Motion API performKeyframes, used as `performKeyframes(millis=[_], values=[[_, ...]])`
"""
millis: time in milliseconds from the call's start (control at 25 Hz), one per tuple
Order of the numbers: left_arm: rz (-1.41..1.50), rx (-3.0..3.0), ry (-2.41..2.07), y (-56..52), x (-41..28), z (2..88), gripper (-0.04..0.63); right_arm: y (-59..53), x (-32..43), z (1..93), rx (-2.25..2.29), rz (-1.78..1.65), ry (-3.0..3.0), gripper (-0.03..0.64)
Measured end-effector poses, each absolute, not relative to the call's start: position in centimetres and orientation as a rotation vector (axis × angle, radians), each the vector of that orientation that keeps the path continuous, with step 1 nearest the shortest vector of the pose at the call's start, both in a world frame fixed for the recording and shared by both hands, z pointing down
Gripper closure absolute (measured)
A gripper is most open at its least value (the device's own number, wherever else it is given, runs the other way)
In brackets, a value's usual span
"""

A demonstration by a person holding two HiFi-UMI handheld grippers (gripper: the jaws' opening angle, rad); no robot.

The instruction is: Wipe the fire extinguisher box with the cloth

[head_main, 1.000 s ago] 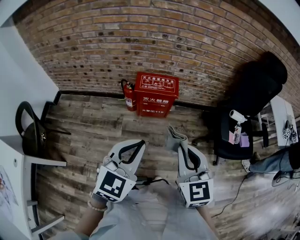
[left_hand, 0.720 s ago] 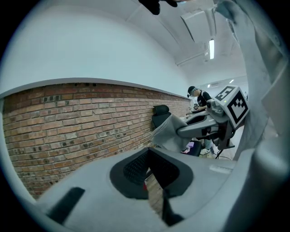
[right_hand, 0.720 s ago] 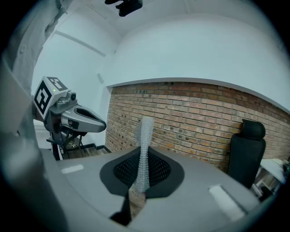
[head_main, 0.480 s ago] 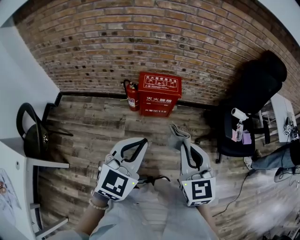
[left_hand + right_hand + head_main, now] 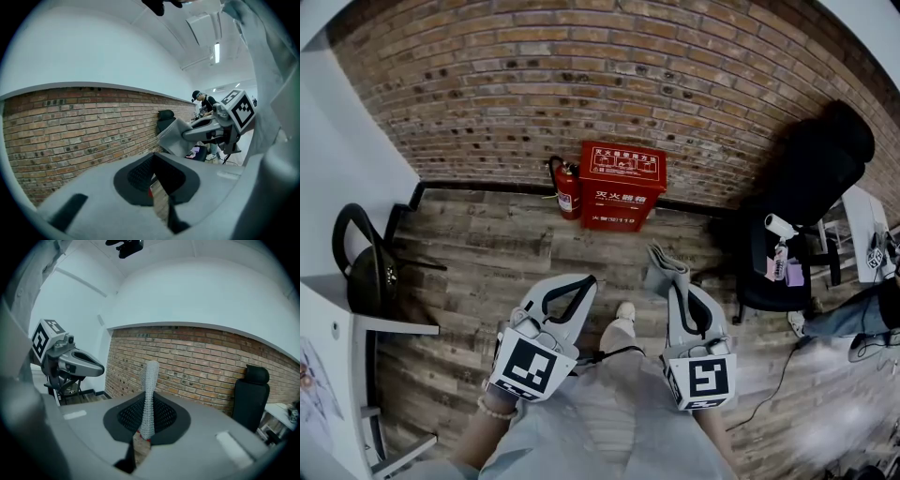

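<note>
The red fire extinguisher box [image 5: 622,185] stands on the wooden floor against the brick wall, with a red extinguisher [image 5: 566,188] at its left side. My right gripper [image 5: 674,290] is shut on a folded grey cloth [image 5: 663,267], which sticks out past its tips toward the box. In the right gripper view the cloth [image 5: 149,397] rises upright from between the jaws of the right gripper [image 5: 146,423]. My left gripper [image 5: 581,285] is shut on nothing, level with the right one. Both hang well short of the box. The left gripper view shows its jaws pressed together, with the cloth [image 5: 174,136] beyond them.
A black office chair [image 5: 811,178] stands at the right with a white spray bottle [image 5: 778,232] on its seat. A black chair [image 5: 358,267] and a white desk [image 5: 328,328] are at the left. A cable [image 5: 773,384] runs along the floor. Someone's leg [image 5: 848,319] shows at the far right.
The box has come slightly nearer and lower in view. My shoe now shows between the grippers. Both grippers keep their pose, the cloth still held.
</note>
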State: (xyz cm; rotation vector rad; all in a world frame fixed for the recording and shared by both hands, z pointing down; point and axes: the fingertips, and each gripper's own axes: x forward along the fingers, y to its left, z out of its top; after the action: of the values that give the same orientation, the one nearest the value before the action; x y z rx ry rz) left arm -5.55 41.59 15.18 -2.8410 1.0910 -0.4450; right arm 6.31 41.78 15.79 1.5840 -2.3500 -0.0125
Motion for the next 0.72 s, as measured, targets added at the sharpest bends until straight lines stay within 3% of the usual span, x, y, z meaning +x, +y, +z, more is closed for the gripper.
performKeyframes(millis=[720], values=[[-0.500, -2.802, 1.207, 30.8, -2.6, 16.4, 0.598, 29.9, 8.4, 17.9, 1.459, 0.029, -2.434, 0.598]])
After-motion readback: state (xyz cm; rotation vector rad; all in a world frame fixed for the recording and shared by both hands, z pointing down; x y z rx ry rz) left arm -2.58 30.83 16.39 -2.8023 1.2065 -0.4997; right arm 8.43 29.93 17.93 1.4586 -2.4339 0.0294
